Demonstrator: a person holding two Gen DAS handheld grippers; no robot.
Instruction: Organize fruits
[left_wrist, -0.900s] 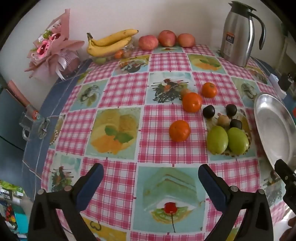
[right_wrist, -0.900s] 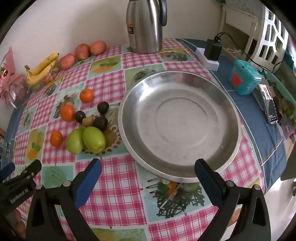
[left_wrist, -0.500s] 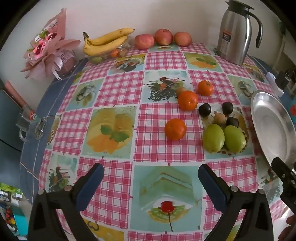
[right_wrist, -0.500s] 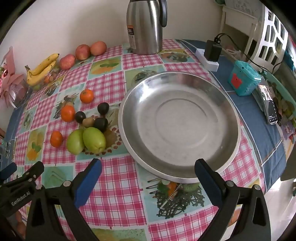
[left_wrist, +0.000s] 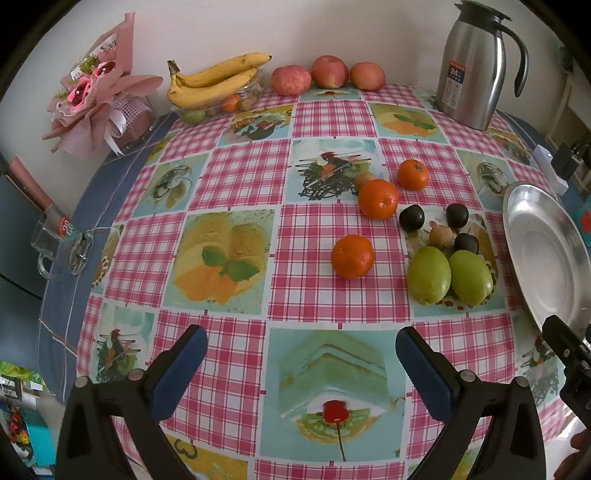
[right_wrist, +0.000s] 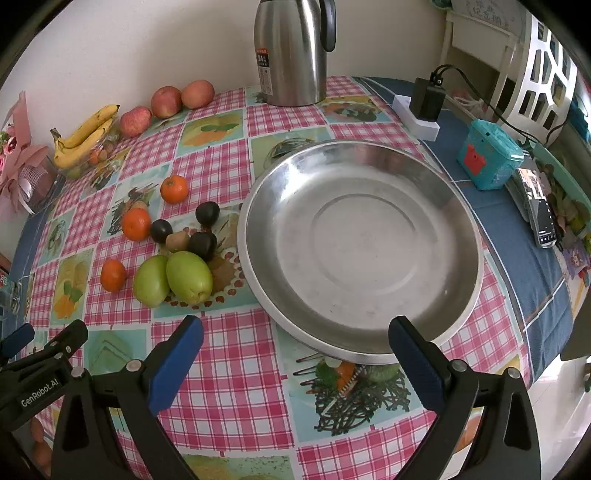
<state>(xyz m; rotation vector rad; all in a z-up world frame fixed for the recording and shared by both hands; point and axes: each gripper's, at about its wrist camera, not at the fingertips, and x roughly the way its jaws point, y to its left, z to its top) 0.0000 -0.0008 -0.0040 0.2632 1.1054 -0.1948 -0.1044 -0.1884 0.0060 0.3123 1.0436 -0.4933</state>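
the left gripper (left_wrist: 301, 363) hovered over the checked tablecloth (left_wrist: 236, 177) with its blue-padded jaws spread wide and nothing between them. the right gripper (right_wrist: 295, 352) was likewise spread and empty, hanging above the near rim of the steel plate (right_wrist: 458, 206).

the loose fruit lay in a cluster just left of that plate. two green fruits (right_wrist: 173, 275) sat side by side and touching, nearest the grippers. behind them were three dark plums (right_wrist: 202, 244) around a small brown kiwi (right_wrist: 176, 240), the nearest plum close against the green pair. three oranges (left_wrist: 352, 256) stood farther left, apart from one another, the nearest alone on a pink check square. another small brownish fruit (left_wrist: 364, 180) peeked out behind the middle orange.

along the wall at the back, a bunch of bananas (left_wrist: 218, 79) rested on a clear container holding smaller fruit, and three apples (left_wrist: 328, 72) lined up beside it. a steel thermos jug (right_wrist: 290, 51) stood upright behind the plate. a pink bouquet (left_wrist: 96, 99) sat at the far left corner, and a glass mug (left_wrist: 55, 243) at the table's left edge. right of the plate, on blue cloth, were a white power strip with a black adapter (right_wrist: 424, 105), a teal box (right_wrist: 489, 155) and a remote (right_wrist: 543, 218). the plate itself held nothing.
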